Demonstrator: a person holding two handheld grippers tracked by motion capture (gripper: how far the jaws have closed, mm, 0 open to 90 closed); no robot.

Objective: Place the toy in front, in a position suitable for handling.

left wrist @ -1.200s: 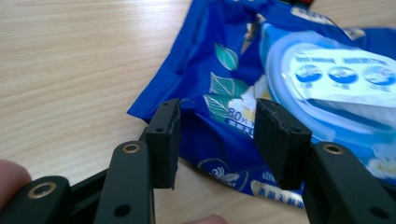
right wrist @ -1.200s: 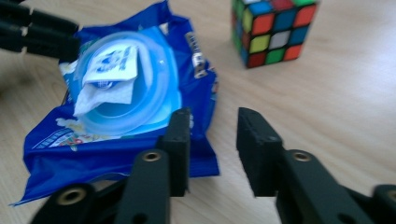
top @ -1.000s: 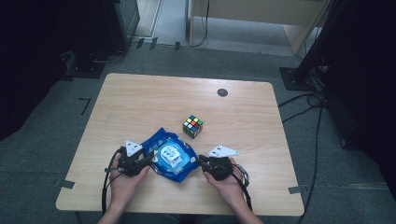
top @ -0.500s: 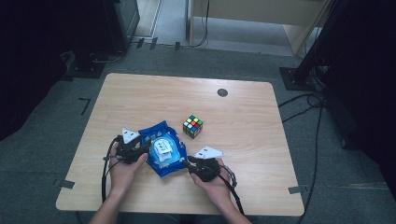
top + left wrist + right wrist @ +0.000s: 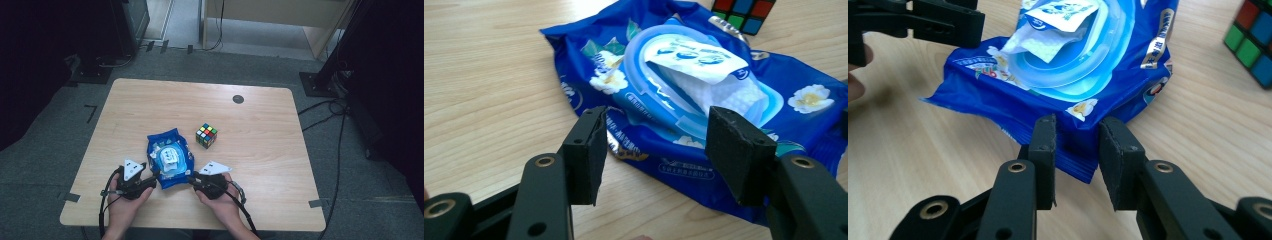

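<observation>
The blue wet-wipe pack (image 5: 169,160) lies flat on the tabletop (image 5: 260,150) near the front edge, left of centre, its flap lifted and a white wipe (image 5: 704,82) poking out. A puzzle cube (image 5: 206,135) sits just beside its far right corner.

The left claw (image 5: 654,150) has just been opening; its jaws stand apart over the pack's near edge, pressing on nothing. The right claw (image 5: 1075,162) is nearly together on the pack's near corner, though whether the pads actually pinch the film is hard to tell.

To draw a wipe cleanly, the right claw should pin that corner firmly to the tabletop while the left moves over the wipe, nips only its raised fold, and pulls up slowly, clear of the cube.
</observation>
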